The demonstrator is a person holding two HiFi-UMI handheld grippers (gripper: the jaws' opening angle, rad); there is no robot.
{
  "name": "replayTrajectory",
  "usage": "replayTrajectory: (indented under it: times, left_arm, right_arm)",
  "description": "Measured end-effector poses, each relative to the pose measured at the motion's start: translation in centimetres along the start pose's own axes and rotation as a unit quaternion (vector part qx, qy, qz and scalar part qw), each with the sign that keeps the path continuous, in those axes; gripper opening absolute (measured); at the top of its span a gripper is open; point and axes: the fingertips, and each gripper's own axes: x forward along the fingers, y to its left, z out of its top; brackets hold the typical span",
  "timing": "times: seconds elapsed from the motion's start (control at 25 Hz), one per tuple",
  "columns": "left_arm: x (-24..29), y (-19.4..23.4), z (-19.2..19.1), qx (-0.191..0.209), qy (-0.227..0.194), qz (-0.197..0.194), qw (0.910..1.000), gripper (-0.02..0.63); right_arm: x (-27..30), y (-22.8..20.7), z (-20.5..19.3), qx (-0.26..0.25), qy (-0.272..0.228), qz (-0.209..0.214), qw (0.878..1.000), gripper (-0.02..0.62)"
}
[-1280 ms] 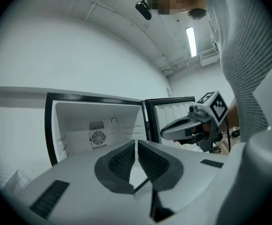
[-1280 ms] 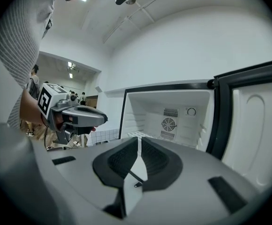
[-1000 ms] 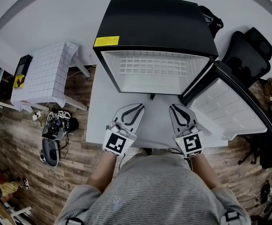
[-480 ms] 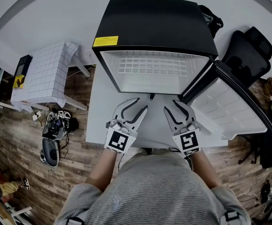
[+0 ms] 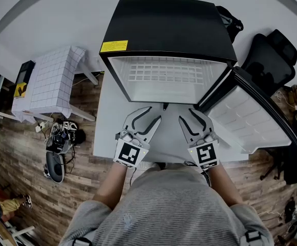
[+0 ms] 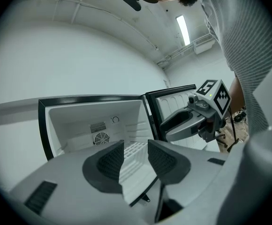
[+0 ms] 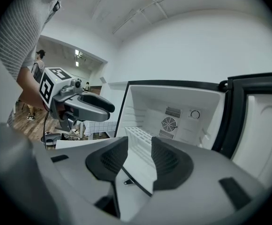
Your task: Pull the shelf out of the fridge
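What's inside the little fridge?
Inside the fridge sits a white grid shelf, with a round fan and a knob on the back wall. No food shows. The space under the shelf is hidden.

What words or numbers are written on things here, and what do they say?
Yellow label on the fridge: print too small to read.
Left marker, on the left tool: black-and-white pattern, no words.
Right marker, on the right tool: pattern, no words.
Nothing else is readable.
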Motion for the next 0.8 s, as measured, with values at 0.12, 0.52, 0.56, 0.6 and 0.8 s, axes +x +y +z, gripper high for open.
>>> replayTrajectory:
  times: [0.12, 0.52, 0.56, 0.6, 0.8]
  left_arm:
    - [0.2, 0.0, -0.7, 0.007, 0.014, 0.0, 0.9999, 0.146]
    - [1.7, 0.9, -3.4, 0.056, 0.055, -0.002, 0.9969, 0.16]
    - [1.9, 0.9, -3.7, 0.065, 0.06, -0.003, 0.9961, 0.16]
    - [2.1, 0.9, -4.1, 0.076, 0.067, -0.005, 0.9948, 0.16]
    - [3.7, 0.8, -6.2, 0.152, 0.11, -0.014, 0.9821, 0.17]
  right_arm:
    - [0.4, -0.1, -0.3, -0.004, 0.003, -0.003, 1.0, 0.144]
    - [2.0, -0.5, -1.5, -0.041, 0.037, -0.006, 0.998, 0.158]
    - [2.3, -0.6, -1.9, -0.044, 0.039, -0.009, 0.998, 0.158]
    - [2.5, -0.7, -2.1, -0.049, 0.041, -0.01, 0.998, 0.158]
    - [4.1, -1.3, -3.8, -0.075, 0.063, -0.013, 0.995, 0.158]
